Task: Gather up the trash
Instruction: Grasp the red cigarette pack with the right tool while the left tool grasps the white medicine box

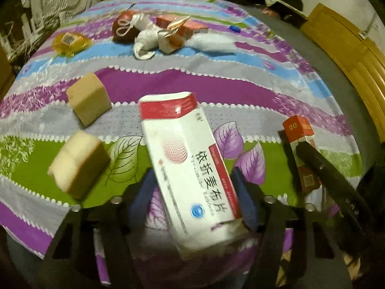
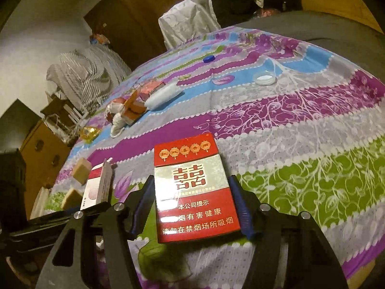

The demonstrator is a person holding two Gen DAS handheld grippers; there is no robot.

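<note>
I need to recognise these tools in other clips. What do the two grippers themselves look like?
Both look alike: the left gripper and the right gripper have black angular frames with cut-out slots, round silver bolt heads at the joints, and blue ribbed fingers. No cables, sleeves or markings show.

You have two tan blocks [image 1: 88,97], one white medicine box [image 1: 190,168], one red cigarette pack [image 2: 196,190], one blue bottle cap [image 2: 208,59], one clear round lid [image 2: 265,79], one yellow wrapper [image 1: 69,42]
</note>
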